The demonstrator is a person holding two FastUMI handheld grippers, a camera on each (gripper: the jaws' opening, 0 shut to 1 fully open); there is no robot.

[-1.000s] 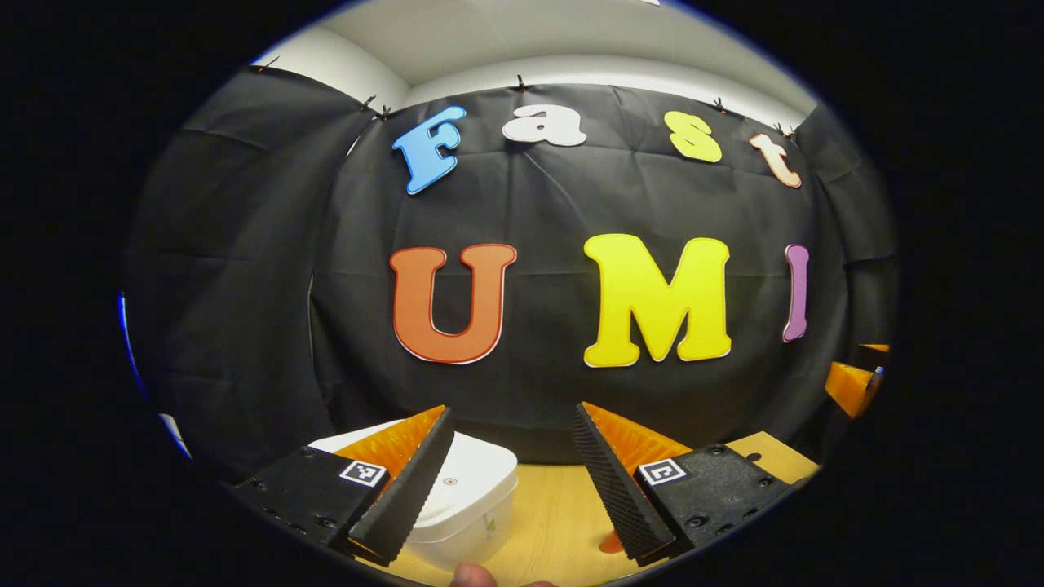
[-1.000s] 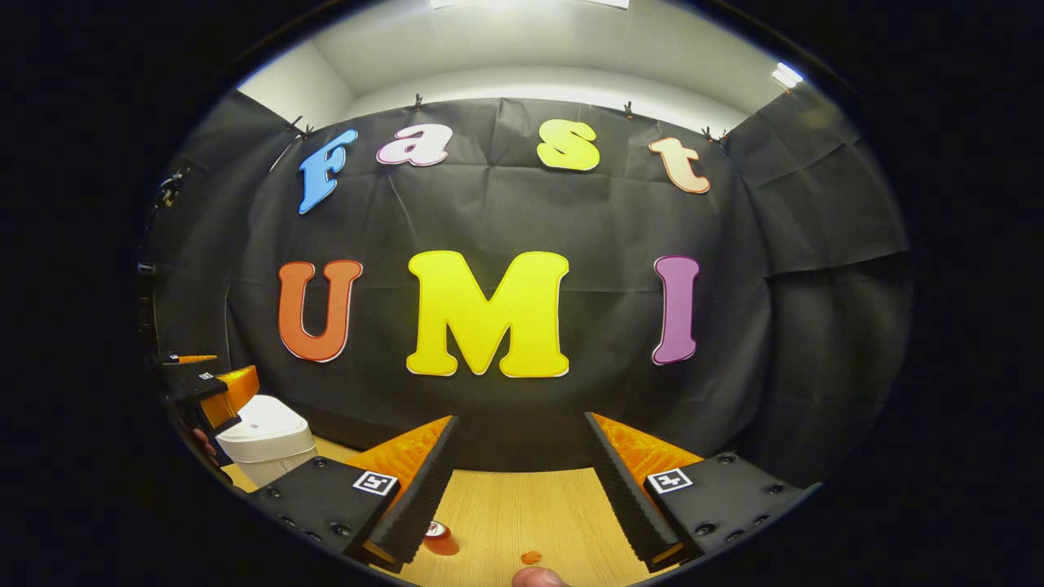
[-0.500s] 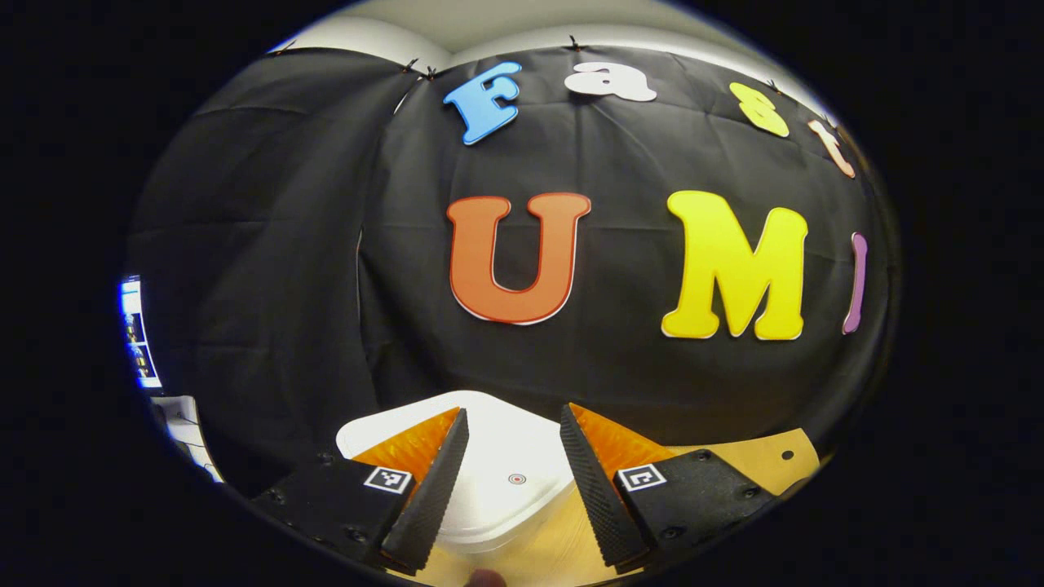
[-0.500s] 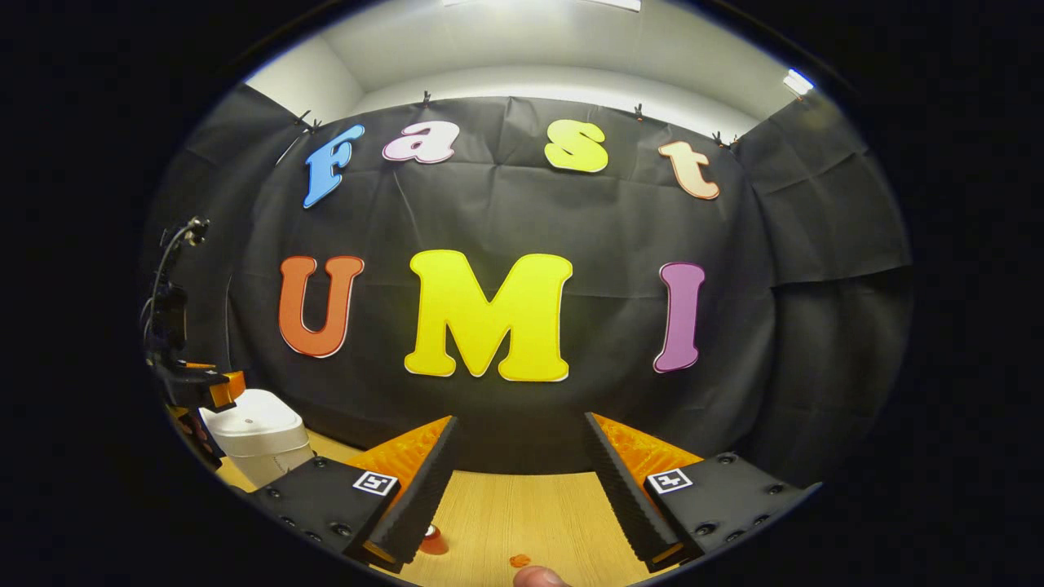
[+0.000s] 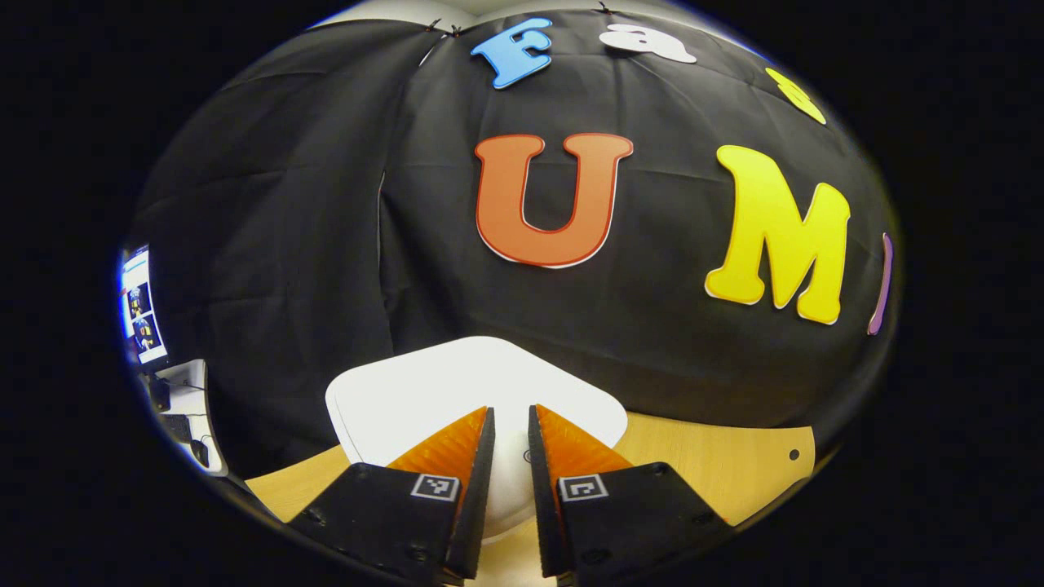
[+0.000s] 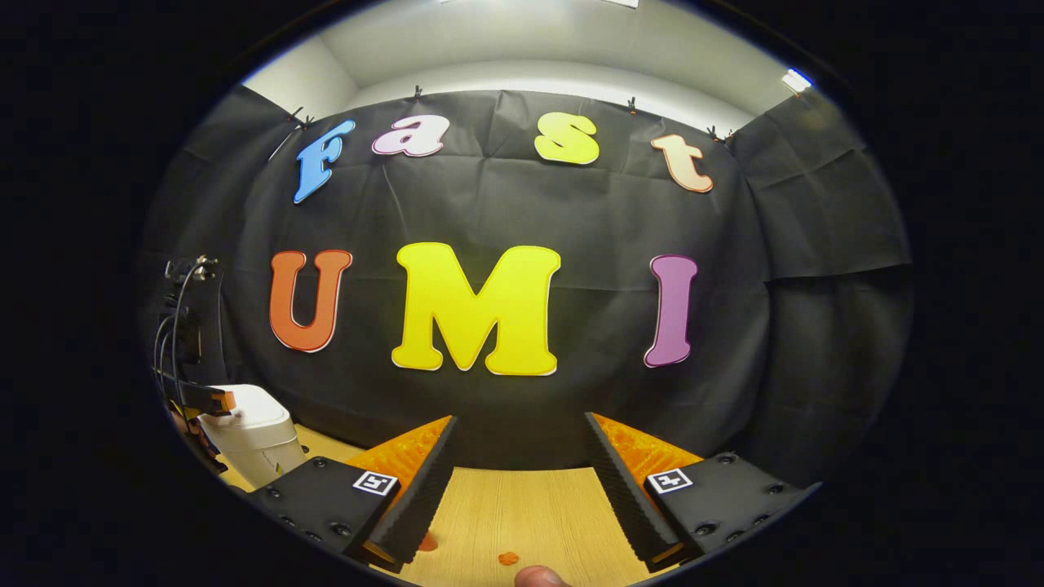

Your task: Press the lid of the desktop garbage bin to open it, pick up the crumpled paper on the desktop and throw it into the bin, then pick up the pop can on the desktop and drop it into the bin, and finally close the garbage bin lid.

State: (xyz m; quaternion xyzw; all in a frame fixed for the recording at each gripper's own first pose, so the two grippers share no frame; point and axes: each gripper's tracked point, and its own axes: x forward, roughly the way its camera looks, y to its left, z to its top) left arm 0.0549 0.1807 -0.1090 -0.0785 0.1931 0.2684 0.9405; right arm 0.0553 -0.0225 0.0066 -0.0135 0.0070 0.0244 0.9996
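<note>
- The left gripper (image 5: 511, 424) has its fingers drawn nearly together with a narrow slit between them, pinching nothing, their tips poised over the white lid (image 5: 457, 387) of the garbage bin (image 6: 253, 436); whether they touch the lid I cannot tell.
- The bin stands on the wooden tabletop (image 5: 718, 465) toward its left side, close to the back edge by the black cloth wall.
- The right gripper (image 6: 518, 444) hangs spread and empty over bare wood nearer the middle of the tabletop (a fingertip (image 6: 538, 577) of the person shows at the bottom of the right gripper view).
- Risk, as I judge it: a push landing off the lid's press spot could fail to spring the latch, and a slanted push could shove the light bin across the tabletop or tip it.
- Against a second ago: the left fingers were wide apart and stood back from the bin; they have since narrowed and closed in over the lid. The right gripper has barely moved.
</note>
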